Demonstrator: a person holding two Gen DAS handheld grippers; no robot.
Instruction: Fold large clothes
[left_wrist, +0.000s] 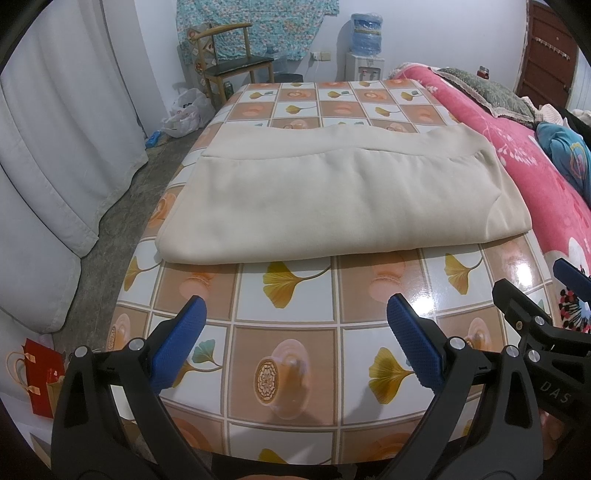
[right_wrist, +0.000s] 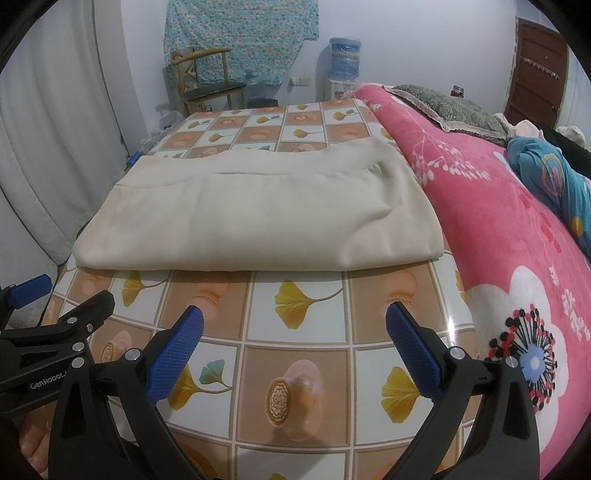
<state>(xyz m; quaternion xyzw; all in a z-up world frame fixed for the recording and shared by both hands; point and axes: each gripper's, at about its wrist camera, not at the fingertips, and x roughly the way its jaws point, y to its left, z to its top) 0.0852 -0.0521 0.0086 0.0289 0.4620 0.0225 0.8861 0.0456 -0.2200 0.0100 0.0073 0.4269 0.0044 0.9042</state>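
Beige folded garment (left_wrist: 295, 199) lies on the ginkgo-patterned table (left_wrist: 295, 332); both grippers (left_wrist: 295, 339) (right_wrist: 293, 343) spread apart, empty.

Home bedroom: bed w/ pink blanket (right_wrist: 480, 206), curtains (left_wrist: 55, 147), water dispenser (left_wrist: 364, 55).

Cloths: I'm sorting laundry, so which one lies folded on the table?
The beige cloth; the pink blanket covers the bed, and the teal floral cloth hangs on the wall.
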